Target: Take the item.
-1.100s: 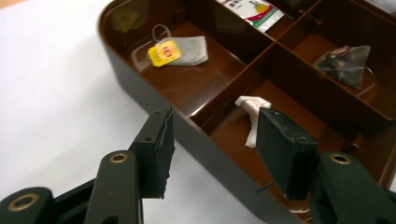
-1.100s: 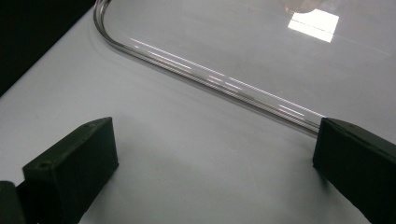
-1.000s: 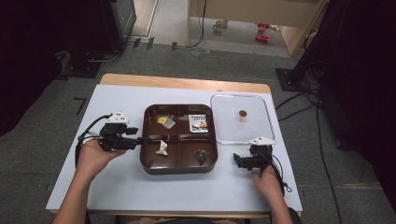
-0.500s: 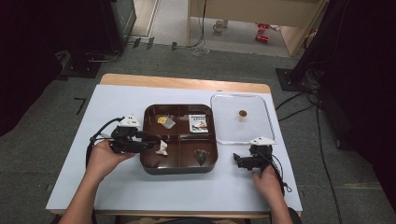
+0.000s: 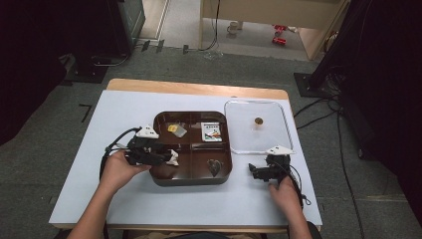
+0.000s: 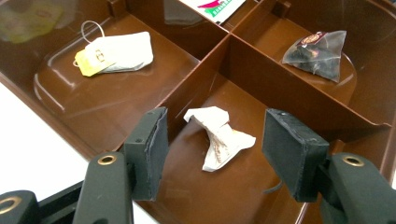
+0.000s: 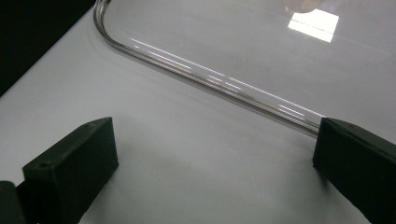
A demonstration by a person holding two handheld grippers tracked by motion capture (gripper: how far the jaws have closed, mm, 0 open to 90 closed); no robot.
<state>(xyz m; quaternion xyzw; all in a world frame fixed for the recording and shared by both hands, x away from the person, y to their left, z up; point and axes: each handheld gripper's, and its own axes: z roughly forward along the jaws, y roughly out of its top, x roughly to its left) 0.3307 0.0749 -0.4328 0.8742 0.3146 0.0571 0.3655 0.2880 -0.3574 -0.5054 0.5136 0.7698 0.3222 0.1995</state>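
Grey carpet and dark cabinets ring a table covered in pale blue, seen from the high view, where a brown four-part tray sits in the middle and a clear lid lies beside it. From above, the left gripper reaches over the tray's near-left part, with a small white packet right at its tips; the right gripper rests on the table well clear of the tray, just short of the lid's near edge. Looking along the left gripper in its own view, the jaws stand apart and have just been opening, with the crumpled white packet lying on the tray floor between them and slightly ahead, touched by neither pad. A tea bag with a yellow tag lies in the compartment ahead and to the left, a see-through pyramid bag ahead and to the right. The packet looks very light, soft and creased, likely to slide on the smooth plastic, so a pinch across its narrow twisted middle seems safest. Along the right gripper, the jaws are wide apart over bare table, holding nothing, with the lid's curved rim just ahead.
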